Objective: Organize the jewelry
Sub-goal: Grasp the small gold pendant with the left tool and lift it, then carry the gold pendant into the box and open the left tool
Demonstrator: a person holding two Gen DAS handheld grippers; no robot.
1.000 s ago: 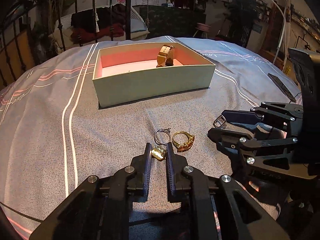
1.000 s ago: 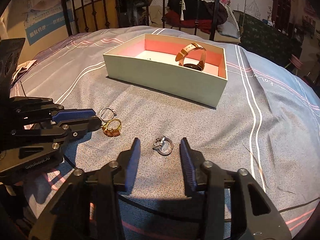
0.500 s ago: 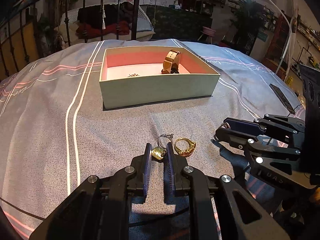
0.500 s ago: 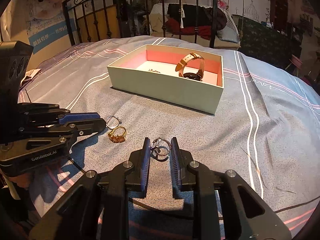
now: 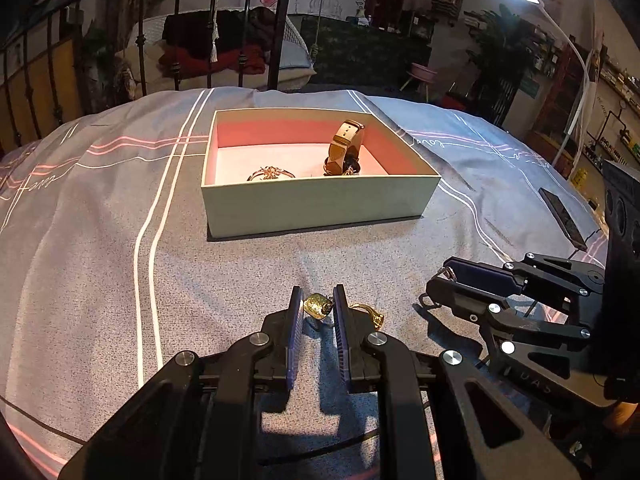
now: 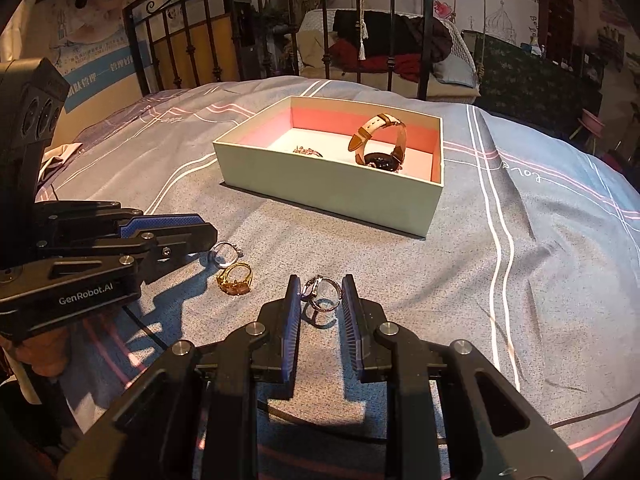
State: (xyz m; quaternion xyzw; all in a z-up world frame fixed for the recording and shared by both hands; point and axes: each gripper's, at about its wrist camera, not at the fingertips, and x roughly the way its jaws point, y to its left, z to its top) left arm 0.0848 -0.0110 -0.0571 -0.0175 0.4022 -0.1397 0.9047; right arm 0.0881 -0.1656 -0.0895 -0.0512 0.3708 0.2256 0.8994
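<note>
My left gripper [image 5: 317,306] is shut on a wide gold ring [image 5: 316,305] and holds it above the bedspread. My right gripper [image 6: 320,294] is shut on a silver ring [image 6: 320,293], lifted a little off the cloth. A gold ring with a stone [image 6: 235,279] and a thin silver ring [image 6: 225,254] lie on the bedspread beside the left gripper [image 6: 192,236]. The gold stone ring also shows in the left wrist view [image 5: 370,314]. The open box [image 5: 316,206] with a pink inside holds a tan-strap watch [image 5: 345,148] and a small ornate piece [image 5: 270,173].
A grey striped bedspread [image 5: 100,240] covers the bed. A black phone [image 5: 562,218] lies at the right. A black metal bed frame [image 6: 280,20] stands behind the box. A lamp arm [image 5: 576,60] curves at the right.
My right gripper has closed on the silver ring and lifted it. Both grippers have risen with their rings; more of the box's inside shows.
</note>
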